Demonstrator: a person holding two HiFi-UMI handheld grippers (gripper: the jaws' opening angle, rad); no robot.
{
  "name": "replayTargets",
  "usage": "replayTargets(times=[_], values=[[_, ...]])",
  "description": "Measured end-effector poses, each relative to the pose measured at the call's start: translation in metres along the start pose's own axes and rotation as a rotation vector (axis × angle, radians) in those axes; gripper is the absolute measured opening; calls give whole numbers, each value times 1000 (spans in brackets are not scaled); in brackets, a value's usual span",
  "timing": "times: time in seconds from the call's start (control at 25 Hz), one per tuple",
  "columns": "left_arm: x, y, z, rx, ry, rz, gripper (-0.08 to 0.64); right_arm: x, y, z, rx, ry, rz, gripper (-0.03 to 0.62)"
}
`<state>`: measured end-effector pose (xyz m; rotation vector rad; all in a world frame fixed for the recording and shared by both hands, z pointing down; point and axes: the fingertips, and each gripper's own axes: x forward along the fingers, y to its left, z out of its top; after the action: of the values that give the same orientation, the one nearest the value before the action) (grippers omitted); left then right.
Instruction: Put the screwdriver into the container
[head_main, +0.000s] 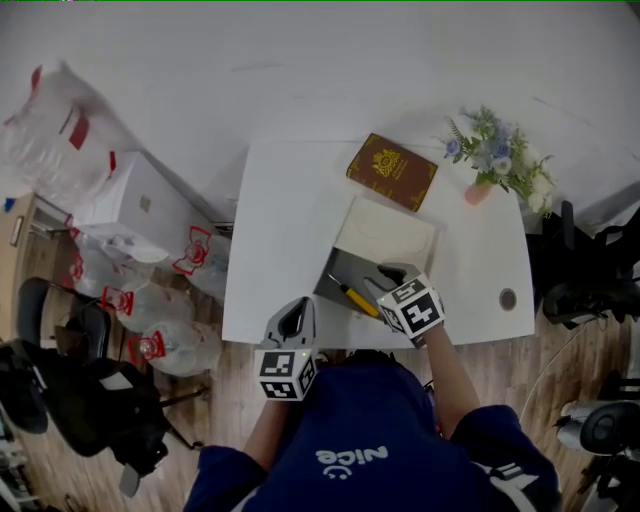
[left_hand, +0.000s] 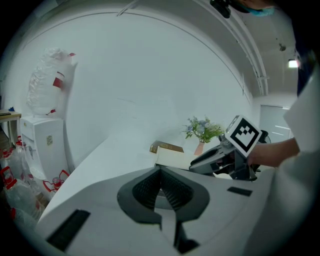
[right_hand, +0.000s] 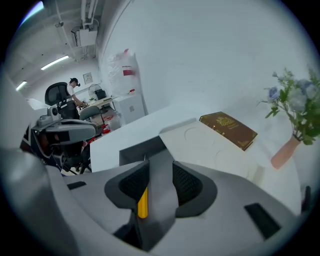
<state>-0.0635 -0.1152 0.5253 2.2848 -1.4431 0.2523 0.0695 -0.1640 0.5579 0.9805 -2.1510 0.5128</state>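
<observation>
Standing wide apart, the fingers (right_hand: 187, 182) of the right gripper (head_main: 388, 283) press on nothing. Between them, close to one finger, shows the yellow handle of the thin screwdriver (right_hand: 142, 202). The screwdriver lies flat inside the low grey open box container (head_main: 340, 268), near the side closest to the person. Its dark metal tip points away from the right gripper. The right gripper hangs just over that end of the box.

The fingers (left_hand: 145, 190) of the left gripper (left_hand: 161, 172) are together, tip to tip, with nothing between them. The left gripper sits at the near edge of the white flat worktop (head_main: 280, 230), a little apart from the box.

A flat cream square lid (head_main: 385, 235) lies right against the far side of the grey box. Past it rests a brown hard book with gold print (head_main: 392, 171). At the far right corner stands a small pink vase of blue and white flowers (head_main: 490, 165).
</observation>
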Motion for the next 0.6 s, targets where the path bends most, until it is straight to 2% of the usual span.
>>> replayTargets(times=[0.28,0.6], values=[[-1,-21,12,16,-29,-71,17,-44,-5,5,65,-162,-109,158],[-7,-45,36,37,-87,-153,17,-90,-3,-10,138,-312,-221,158]])
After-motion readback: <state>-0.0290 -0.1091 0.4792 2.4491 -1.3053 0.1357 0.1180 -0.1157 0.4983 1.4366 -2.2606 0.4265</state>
